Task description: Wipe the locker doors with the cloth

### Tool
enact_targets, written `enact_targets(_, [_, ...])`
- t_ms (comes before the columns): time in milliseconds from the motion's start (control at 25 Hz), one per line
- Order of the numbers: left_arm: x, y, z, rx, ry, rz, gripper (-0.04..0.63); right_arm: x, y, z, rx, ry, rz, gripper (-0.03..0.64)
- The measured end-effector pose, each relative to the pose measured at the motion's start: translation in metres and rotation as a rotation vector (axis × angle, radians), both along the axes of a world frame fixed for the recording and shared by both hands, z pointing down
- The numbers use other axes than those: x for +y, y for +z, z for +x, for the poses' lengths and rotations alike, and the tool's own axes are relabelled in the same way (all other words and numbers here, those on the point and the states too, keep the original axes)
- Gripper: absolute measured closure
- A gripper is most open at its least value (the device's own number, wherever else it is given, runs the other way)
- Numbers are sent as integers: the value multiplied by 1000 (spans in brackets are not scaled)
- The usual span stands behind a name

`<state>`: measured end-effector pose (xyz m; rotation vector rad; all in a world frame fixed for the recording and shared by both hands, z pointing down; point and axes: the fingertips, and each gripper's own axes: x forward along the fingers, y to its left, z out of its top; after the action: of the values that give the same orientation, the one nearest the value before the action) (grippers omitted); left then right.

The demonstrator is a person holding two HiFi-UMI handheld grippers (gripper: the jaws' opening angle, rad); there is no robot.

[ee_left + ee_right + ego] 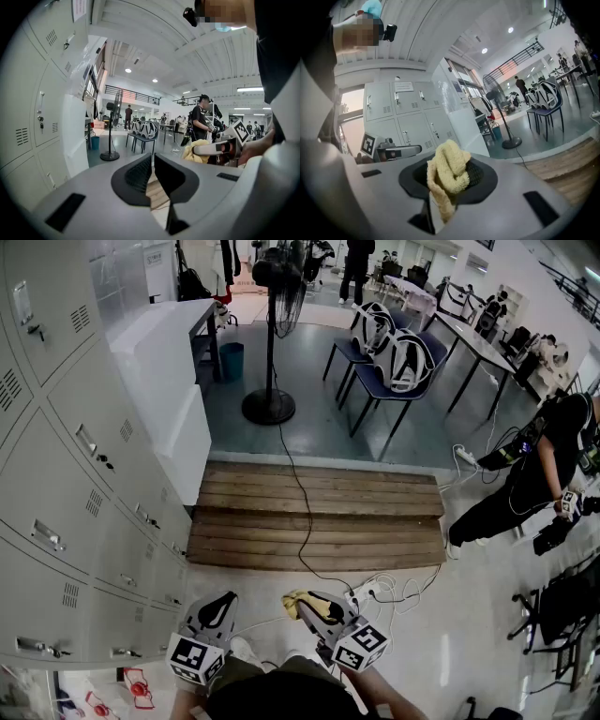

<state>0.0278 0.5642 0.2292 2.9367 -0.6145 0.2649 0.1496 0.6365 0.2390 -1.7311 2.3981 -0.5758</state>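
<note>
Two tongs are held low in front of the person, side by side, near the grey metal locker doors (66,493) on the left. The right tongs (302,607) are closed on the cloth (449,169), a yellow knitted piece, soft and crumpled. It bulges above the ribbed black pads (478,175) and hangs down between them in a narrow strip. The left tongs (152,161) stand narrow, their dark ribbed jaws almost together with nothing between. The cloth is well apart from the doors. Beyond both tongs lies a wooden platform (319,517) of long rough planks.
</note>
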Motion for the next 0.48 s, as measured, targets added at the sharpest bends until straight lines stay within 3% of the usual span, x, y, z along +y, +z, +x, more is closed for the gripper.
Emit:
enact_targets(240, [-44, 3, -40, 6, 23, -15, 569, -49, -6, -44, 41, -3, 13, 517])
enact_targets(480, [-101, 10, -76, 23, 25, -10, 569, -110, 1, -81, -15, -5, -13, 517])
